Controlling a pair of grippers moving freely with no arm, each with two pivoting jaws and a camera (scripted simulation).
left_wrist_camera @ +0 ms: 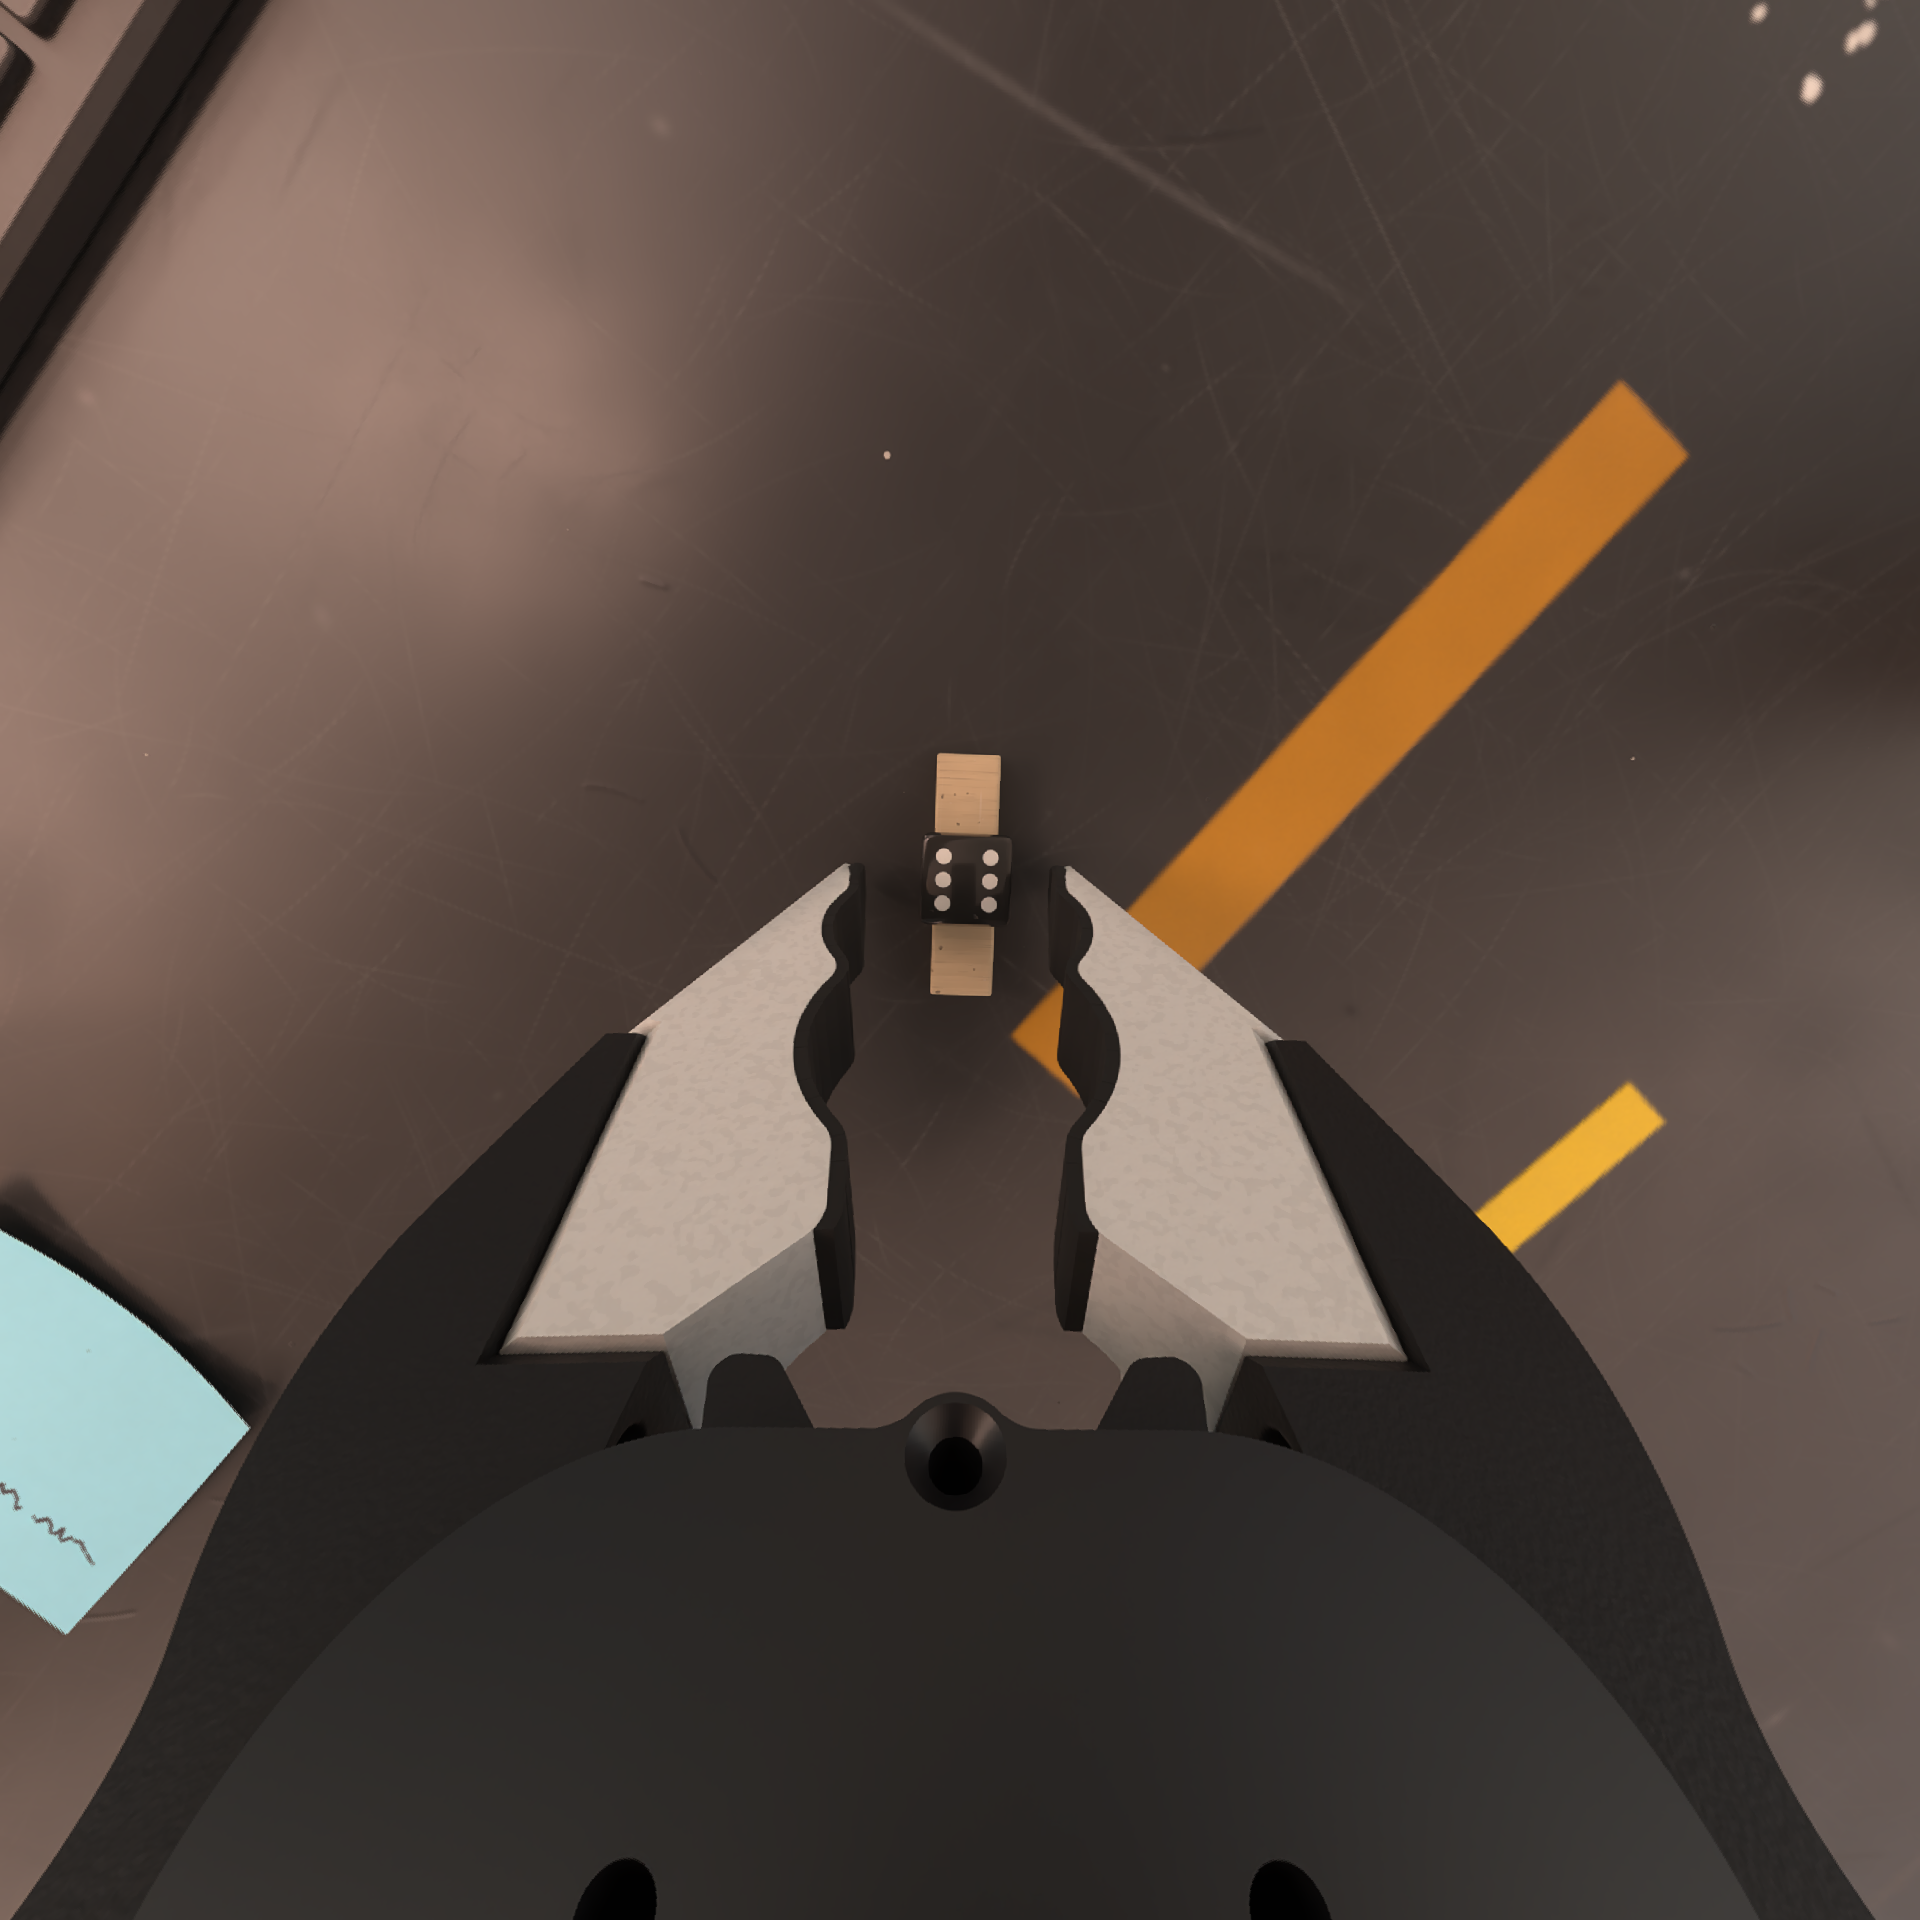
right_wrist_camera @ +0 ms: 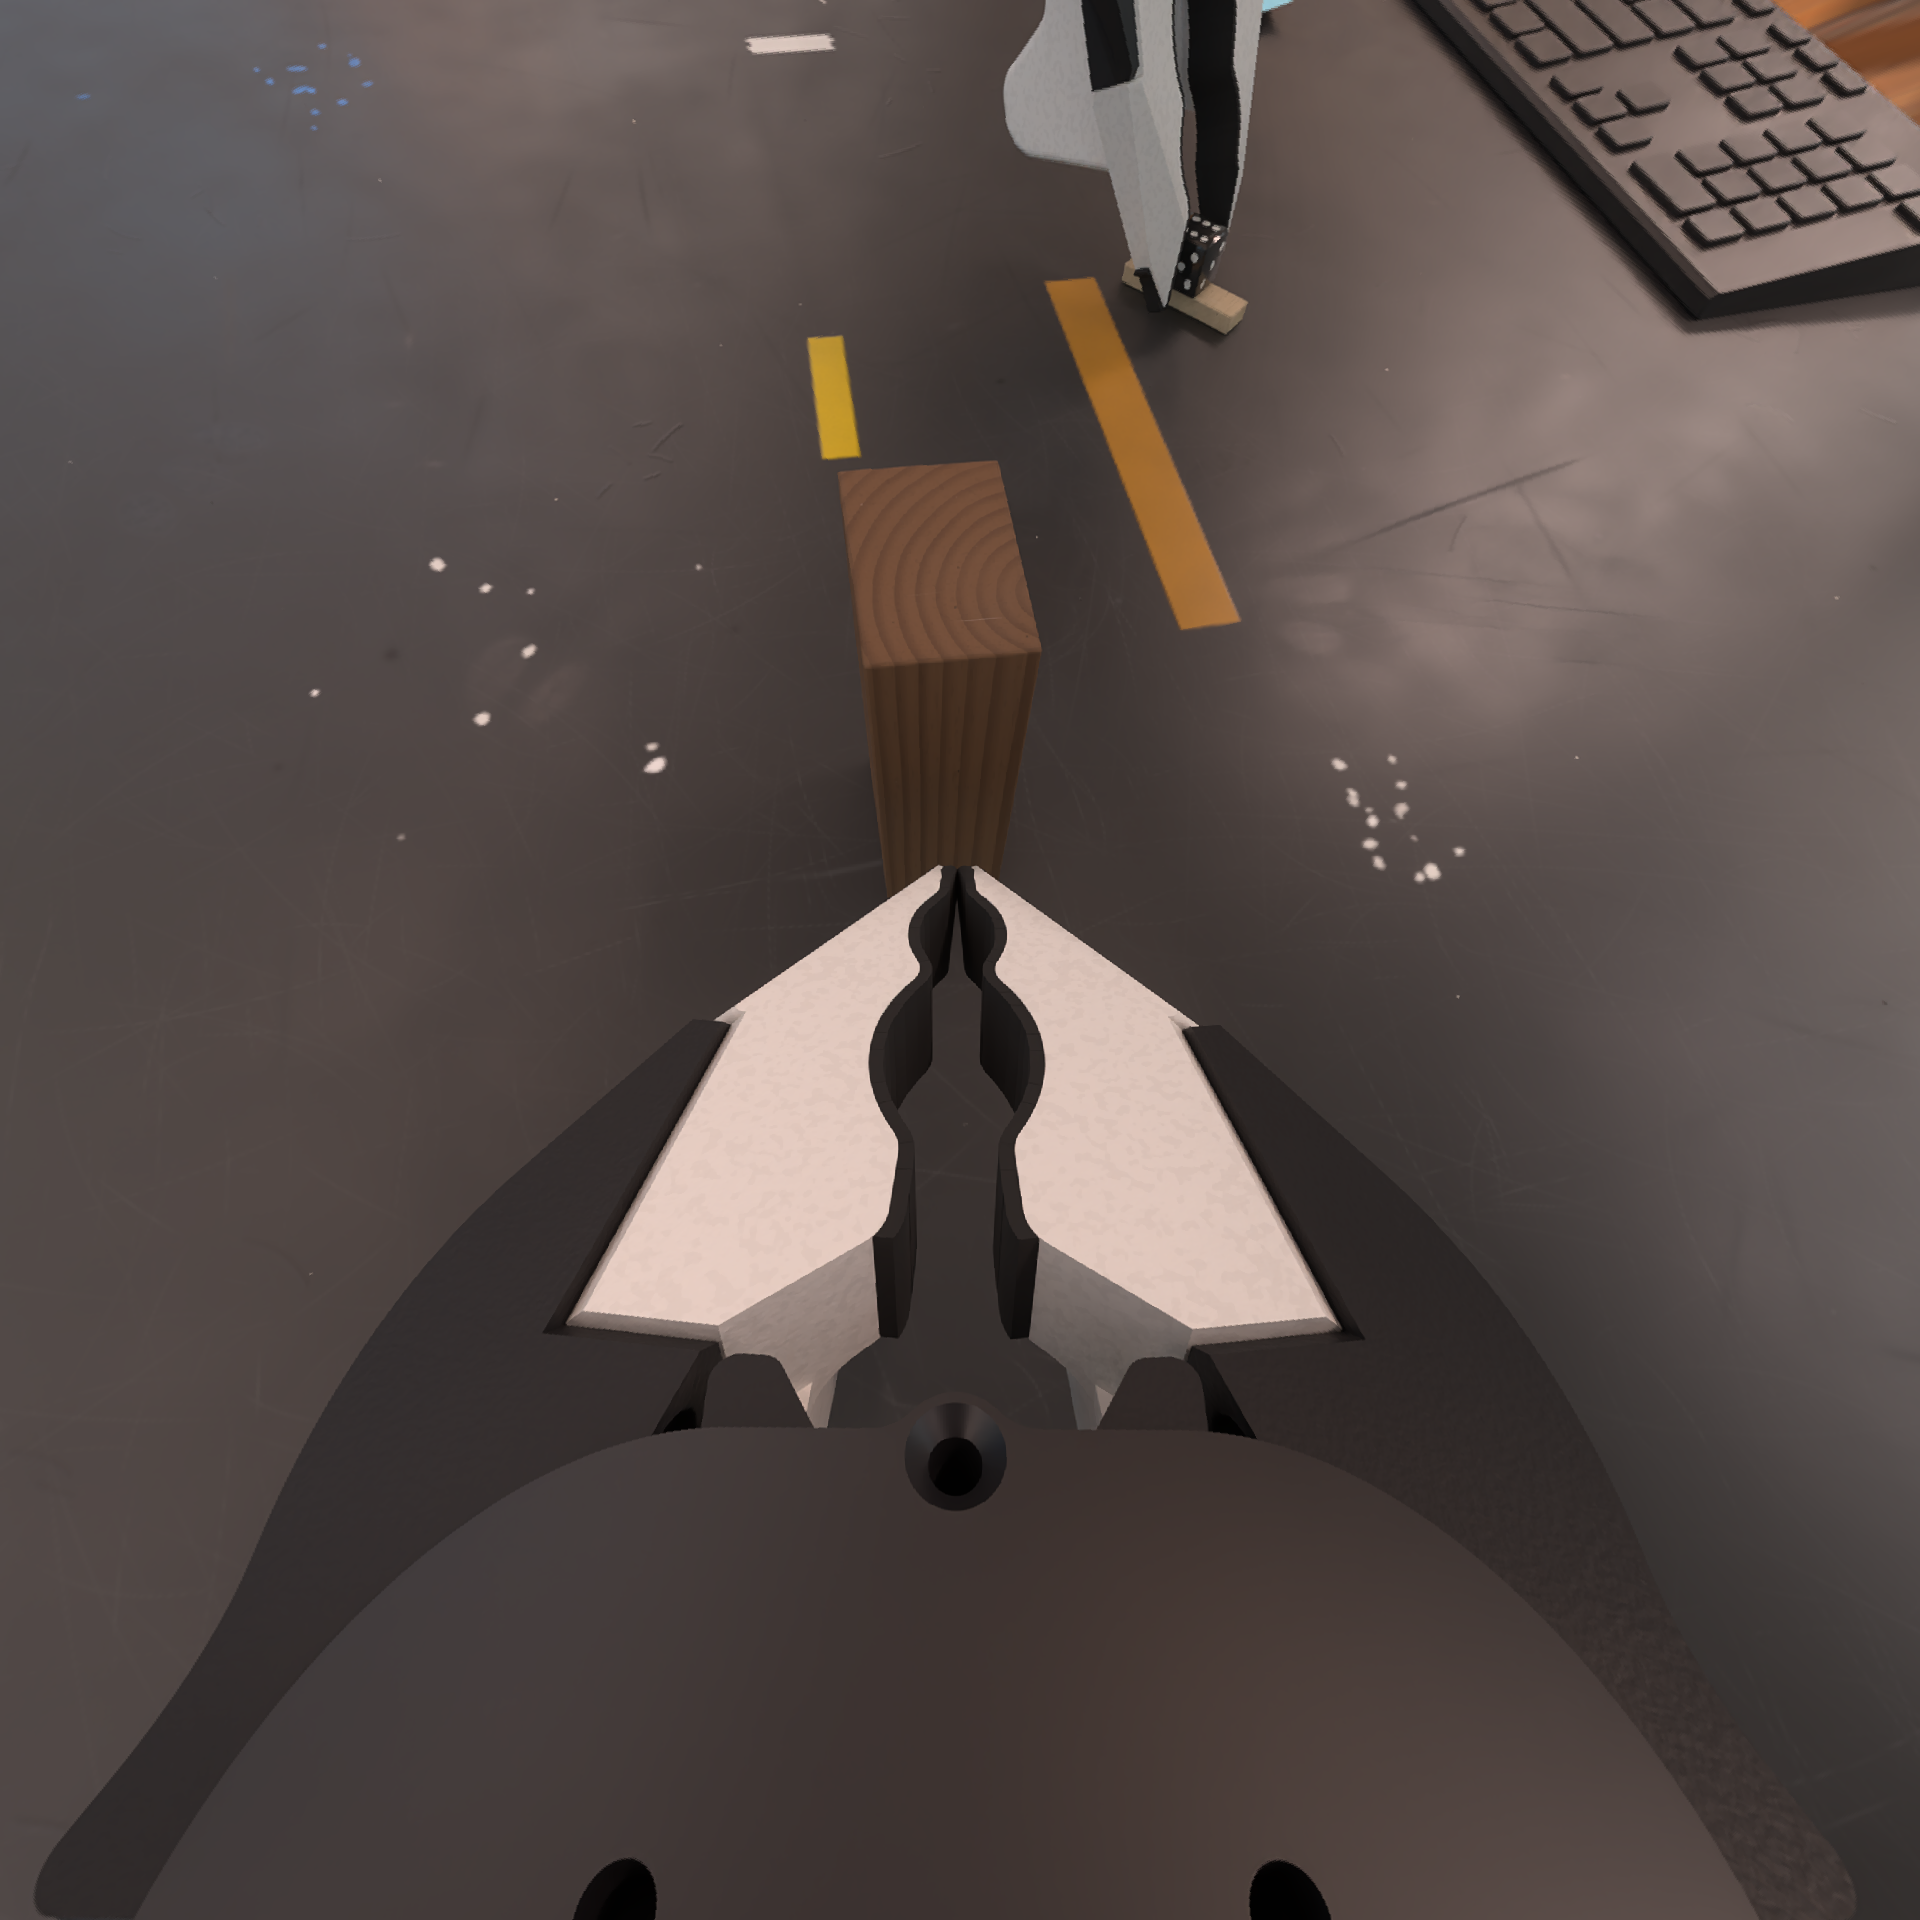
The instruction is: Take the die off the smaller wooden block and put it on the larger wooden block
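Observation:
A black die point(left_wrist_camera: 966, 880) with white pips sits on the small pale wooden block point(left_wrist_camera: 967, 792), which lies flat on the dark table. My left gripper point(left_wrist_camera: 956, 883) is open and looks straight down, with one fingertip on each side of the die and a gap on both sides. In the right wrist view the left gripper point(right_wrist_camera: 1184, 272) stands over the die point(right_wrist_camera: 1201, 255) and the small block point(right_wrist_camera: 1218, 307) at the far right. The larger dark brown wooden block point(right_wrist_camera: 940, 623) stands upright just ahead of my right gripper point(right_wrist_camera: 956, 878), which is shut and empty.
A black keyboard point(right_wrist_camera: 1704, 135) lies at the far right of the table, its edge also in the left wrist view point(left_wrist_camera: 62, 187). Orange point(right_wrist_camera: 1141, 452) and yellow point(right_wrist_camera: 832, 397) tape strips lie between the two blocks. A light blue paper note point(left_wrist_camera: 94, 1423) lies at the left.

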